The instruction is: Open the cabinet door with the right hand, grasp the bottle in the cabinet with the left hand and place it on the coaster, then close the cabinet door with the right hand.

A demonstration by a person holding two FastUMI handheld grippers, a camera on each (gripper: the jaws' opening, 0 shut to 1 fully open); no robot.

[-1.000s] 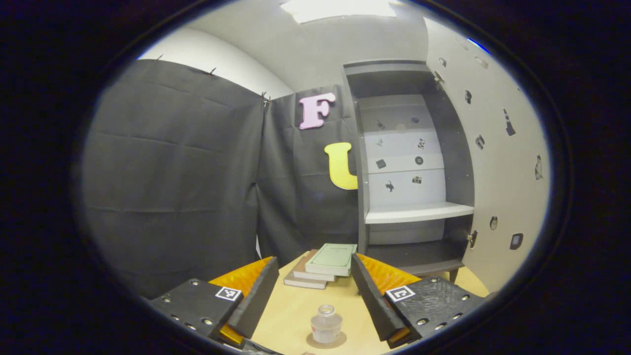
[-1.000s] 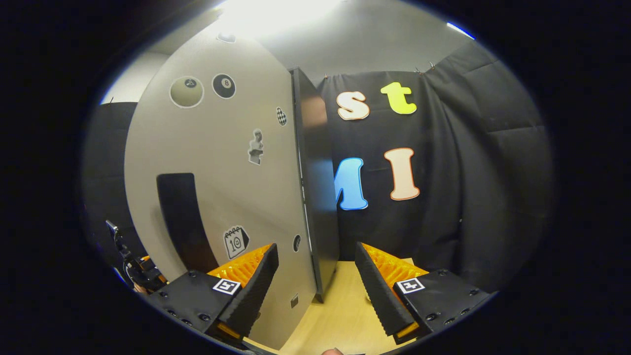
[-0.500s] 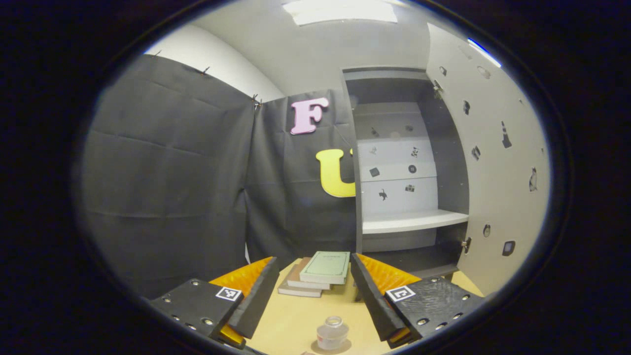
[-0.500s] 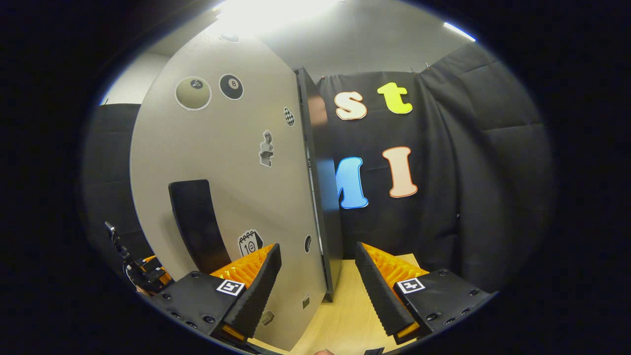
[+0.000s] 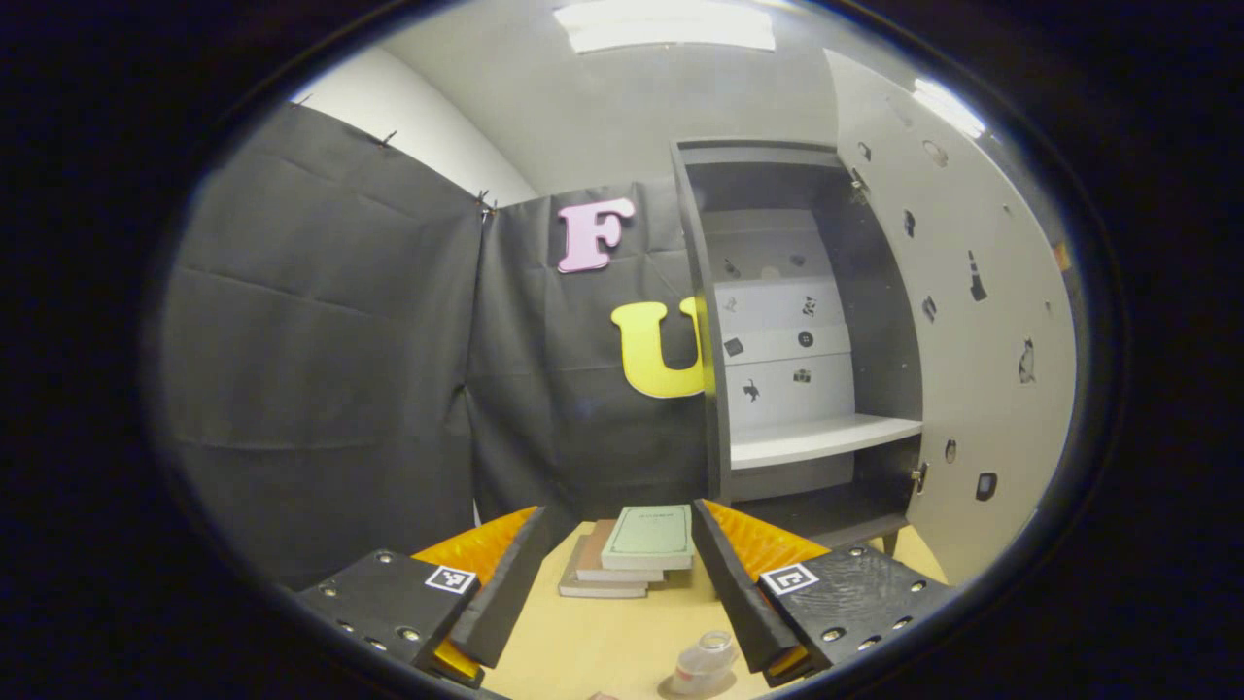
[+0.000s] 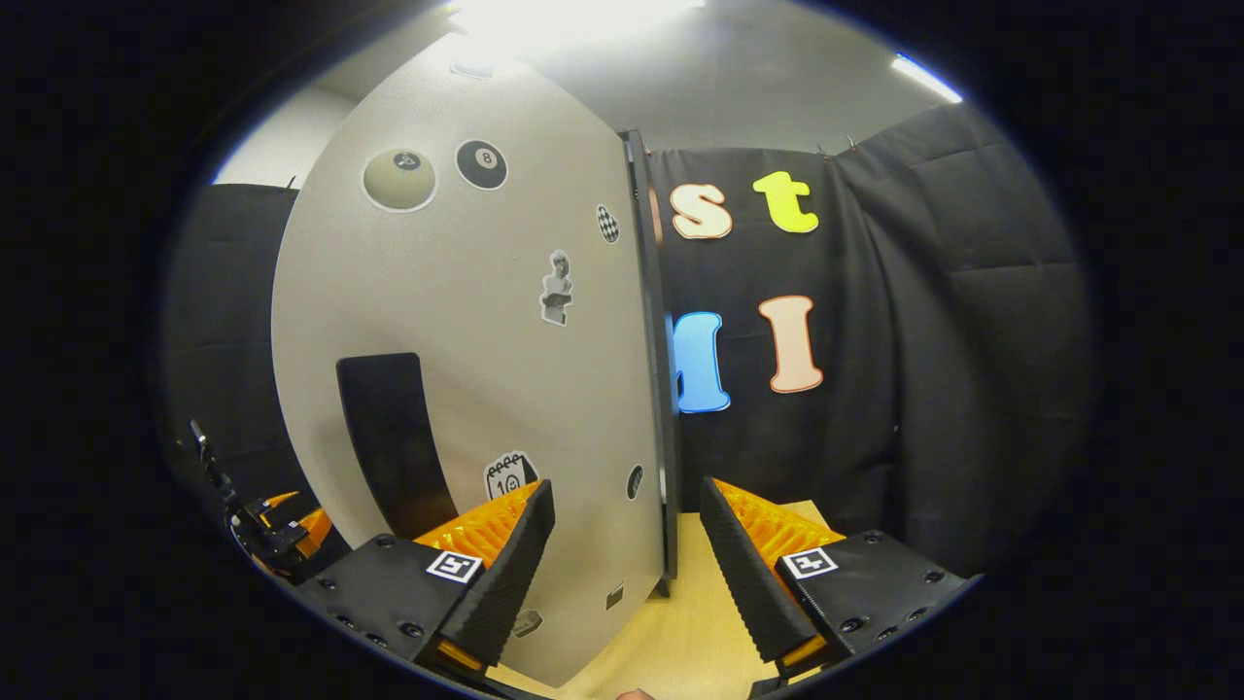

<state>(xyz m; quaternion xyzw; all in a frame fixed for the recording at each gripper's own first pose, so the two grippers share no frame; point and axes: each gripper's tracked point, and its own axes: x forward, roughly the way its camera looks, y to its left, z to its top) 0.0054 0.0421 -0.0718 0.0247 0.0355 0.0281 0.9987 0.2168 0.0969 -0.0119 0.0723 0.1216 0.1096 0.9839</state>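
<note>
Bottle (image 5: 702,661) sat on the coaster (image 5: 696,686), low in the left gripper view, on the table (image 5: 603,637) in front of the cabinet (image 5: 807,340). It looked tilted in that fisheye edge; could not tell if it really leaned. Left gripper (image 5: 617,583) was wide open and held nothing, and the bottle lay just beside its right finger, near the tip. Books (image 5: 637,549), a small stack, lay on the table between the gripper and the cabinet's left side. Cabinet was open: a white shelf (image 5: 821,439) was bare, with small stickers on the back panel. Door (image 5: 972,321) stood swung out to the cabinet's right, stickers on its inner face.

In the right gripper view, the door (image 6: 466,389) was seen nearly edge-on, outer face to the left, with a dark handle (image 6: 394,437) low on it. Right gripper (image 6: 627,574) was wide open with the door's free edge between its fingers; contact could not be confirmed, nothing clamped. Part of the left gripper (image 6: 277,520) showed past the door's far side.
</note>
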